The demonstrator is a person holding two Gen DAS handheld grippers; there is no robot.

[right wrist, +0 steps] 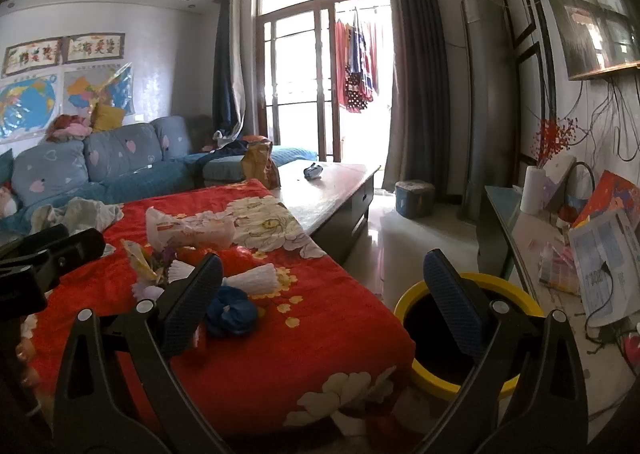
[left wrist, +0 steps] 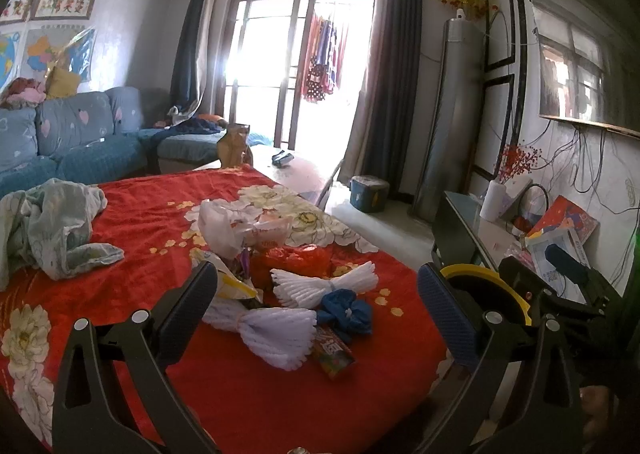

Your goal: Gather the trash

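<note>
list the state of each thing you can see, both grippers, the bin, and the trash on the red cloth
left gripper: open, empty
right gripper: open, empty
yellow bin: upright on the floor, no lid, inside too dark to tell
white foam nets: loose on the red cloth
blue wad: crumpled, beside the nets
white plastic bag: crumpled
snack wrapper: lying flat

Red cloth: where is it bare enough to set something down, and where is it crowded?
Bare: the near strip of the red cloth in front of the snack wrapper, and the stretch between the crumpled green cloth and the white plastic bag. Crowded: the middle, around the foam nets and blue wad.
</note>
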